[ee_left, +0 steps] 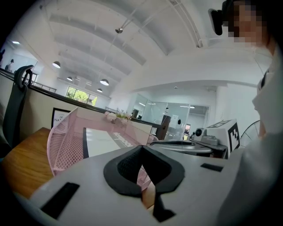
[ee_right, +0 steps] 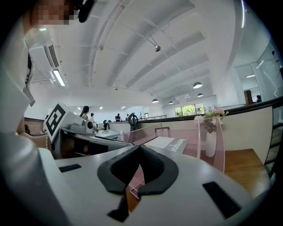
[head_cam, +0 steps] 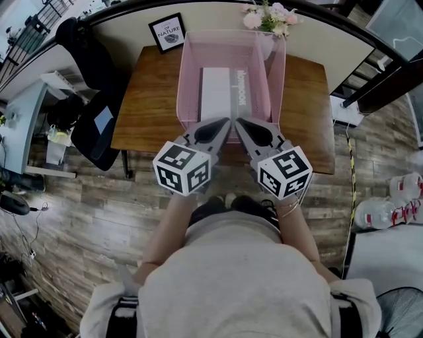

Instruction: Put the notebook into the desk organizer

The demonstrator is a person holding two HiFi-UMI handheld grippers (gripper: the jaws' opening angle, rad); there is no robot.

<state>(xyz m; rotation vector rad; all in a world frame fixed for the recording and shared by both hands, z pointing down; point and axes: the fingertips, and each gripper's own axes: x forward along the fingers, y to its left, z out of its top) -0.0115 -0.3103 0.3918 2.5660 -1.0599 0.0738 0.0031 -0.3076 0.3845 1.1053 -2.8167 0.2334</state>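
We see the notebook (head_cam: 217,92) lying flat inside the pink mesh desk organizer (head_cam: 187,79), which stands on the wooden desk (head_cam: 149,99) with a framed sign (head_cam: 167,32) and flowers (head_cam: 271,16) behind it. The left gripper (head_cam: 227,123) and right gripper (head_cam: 239,123) each have their jaws pressed together with nothing between them. Their tips sit side by side at the organizer's near edge.
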